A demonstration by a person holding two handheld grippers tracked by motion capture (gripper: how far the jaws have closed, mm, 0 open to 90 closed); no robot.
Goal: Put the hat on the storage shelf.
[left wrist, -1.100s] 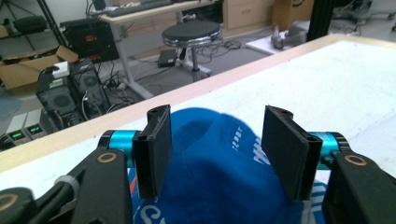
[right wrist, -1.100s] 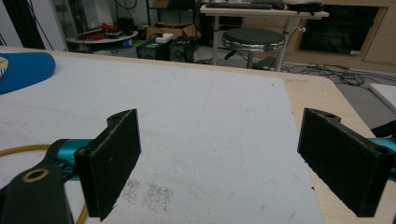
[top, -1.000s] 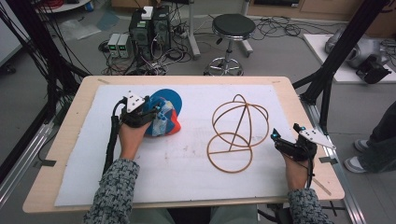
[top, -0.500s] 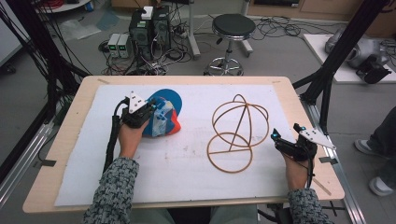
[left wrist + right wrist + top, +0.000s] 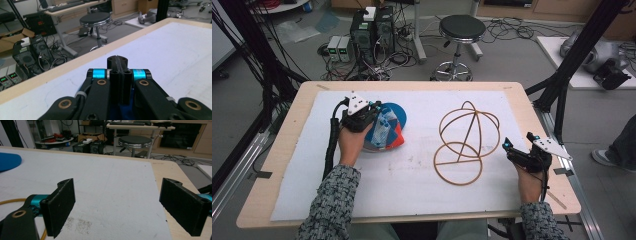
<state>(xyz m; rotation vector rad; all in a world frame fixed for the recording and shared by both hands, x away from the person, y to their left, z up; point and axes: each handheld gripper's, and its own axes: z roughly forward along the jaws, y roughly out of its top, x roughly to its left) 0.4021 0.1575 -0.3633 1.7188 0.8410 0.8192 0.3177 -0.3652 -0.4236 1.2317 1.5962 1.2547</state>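
Step in hand: the pick-up of the packet (image 5: 387, 127) from the blue plate (image 5: 398, 111) at the left of the table (image 5: 287, 150).

Left tool (image 5: 377, 116): its jaws have just been closing and now stand clenched, pad against pad in the left gripper view (image 5: 119, 61). We see no thing between the tips there, only a sliver of blue below them. From the high view the tool sits right over the packet's upper end, so a fold of film may be pinched; we cannot confirm it.

Right tool (image 5: 508, 147): released, jaws wide apart (image 5: 117, 205), parked near the table's right edge, just beside the wire frame (image 5: 467, 135) and not touching it.

Packet: clear and crinkled with blue print, lying partly on the plate and over a red piece (image 5: 398, 141). Its long axis appears to run from the far side of the table towards the person, slightly slanted; the far end points at the left tool. Which face is up we cannot tell.

Next move, as we judge it: a slow, straight lift to test the hold. If the film slips out, we reopen and bite deeper into the packet's edge.
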